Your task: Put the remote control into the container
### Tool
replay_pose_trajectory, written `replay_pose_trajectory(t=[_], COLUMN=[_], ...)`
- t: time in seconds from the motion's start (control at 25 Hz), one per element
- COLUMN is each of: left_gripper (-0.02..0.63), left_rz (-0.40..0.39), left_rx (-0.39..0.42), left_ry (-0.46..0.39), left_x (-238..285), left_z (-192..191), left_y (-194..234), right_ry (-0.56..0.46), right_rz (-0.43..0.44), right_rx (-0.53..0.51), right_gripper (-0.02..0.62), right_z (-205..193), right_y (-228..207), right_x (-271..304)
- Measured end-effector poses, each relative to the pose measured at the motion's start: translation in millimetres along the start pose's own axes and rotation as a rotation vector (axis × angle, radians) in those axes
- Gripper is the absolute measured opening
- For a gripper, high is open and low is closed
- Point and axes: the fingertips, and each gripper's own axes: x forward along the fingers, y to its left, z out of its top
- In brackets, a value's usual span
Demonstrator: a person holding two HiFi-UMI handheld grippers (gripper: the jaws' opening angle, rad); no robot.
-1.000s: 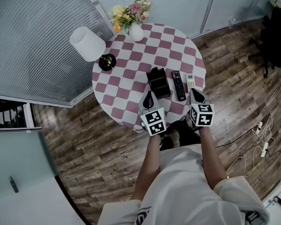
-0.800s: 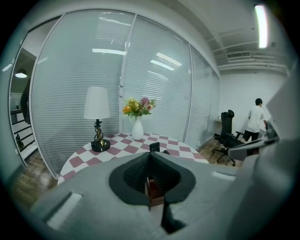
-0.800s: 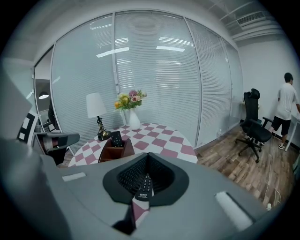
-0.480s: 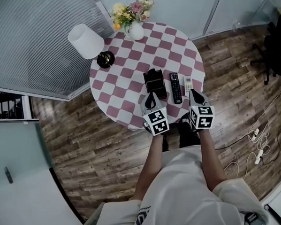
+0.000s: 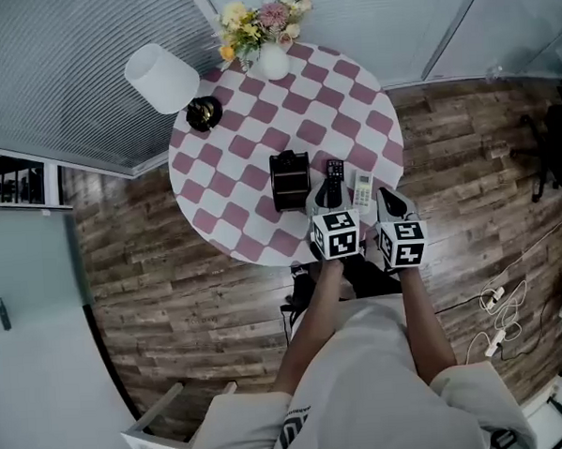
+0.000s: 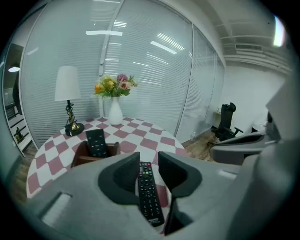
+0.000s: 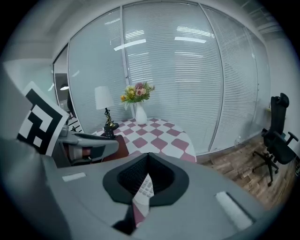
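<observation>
- Black remote control (image 6: 149,194) lies flat on the desk (image 5: 257,126), long axis twd the person. It sits just right of the container (image 5: 290,181), w/ a white remote (image 5: 362,188) on its other side.
- Handling, as a guess: light, stiff plastic slab. Smooth hard shell w/ rubbery buttons on top, prob. a bit slick at the edges, not fragile.
- Best hold is likely across the two long side edges near mid-length, so it doesn't tip when lifted.
- Left gripper (image 6: 149,160) is spread, jaws just been opening. The black remote shows in the gap betw. them, pads not pressing on it, so nothing's gripped yet.
- Right gripper (image 7: 147,158) is pressed together, empty; the white remote shows through the slit below it.
- Container: dark, boxy, open-top, rigid-looking walls. Another black remote (image 6: 97,142) already leans inside.
- Desk: round, pink/white checked cloth, soft, draping over the rim.
- At the far side: lamp (image 6: 68,101) w/ white shade, and a smooth white vase of flowers (image 6: 115,101).
</observation>
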Motion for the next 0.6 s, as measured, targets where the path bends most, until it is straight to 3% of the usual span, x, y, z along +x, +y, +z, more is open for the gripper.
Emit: replay_pose_trajectory(t=[0.24, 0.6], left_gripper=[0.148, 0.21], left_rz=[-0.025, 0.099], left_rx=[-0.027, -0.072], left_ry=[0.081, 0.262], left_x=[49, 117], left_z=[-8, -43], left_y=[-23, 2], right_ry=[0.032, 0.058], right_rz=[0.068, 0.12], right_rx=[-0.043, -0.057], right_gripper=[0.002, 0.002], right_z=[2, 4], right_y=[-20, -54], right_x=[29, 73])
